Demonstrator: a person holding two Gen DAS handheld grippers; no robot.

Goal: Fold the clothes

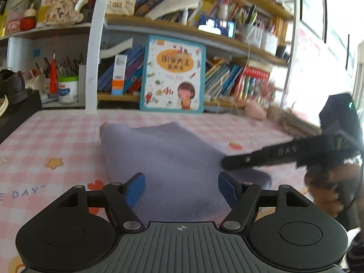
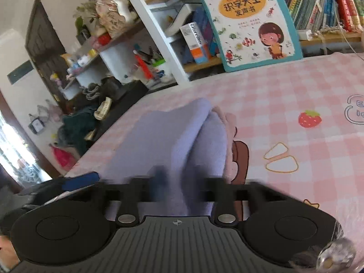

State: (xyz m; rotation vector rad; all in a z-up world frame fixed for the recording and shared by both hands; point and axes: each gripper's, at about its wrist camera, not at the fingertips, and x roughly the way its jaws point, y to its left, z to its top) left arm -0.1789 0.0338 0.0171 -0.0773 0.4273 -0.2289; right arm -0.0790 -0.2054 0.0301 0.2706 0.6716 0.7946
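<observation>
My left gripper (image 1: 181,190) hangs with its blue pads (image 1: 136,188) spread wide over the near end of a lavender garment (image 1: 163,157), gripping nothing. My right gripper (image 2: 182,182) is blurred; its fingers look drawn in around a raised fold of the same cloth, though I cannot tell for sure. The garment lies folded on the pink checked tablecloth (image 1: 56,136). Behind it, a picture book (image 1: 174,75) leans against the crowded bookshelf (image 1: 227,36).

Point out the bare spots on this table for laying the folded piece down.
Free: checked tablecloth right of the lavender garment, toward the strawberry print; also left of it by the star print. Crowded: back edge, at the picture book.
</observation>
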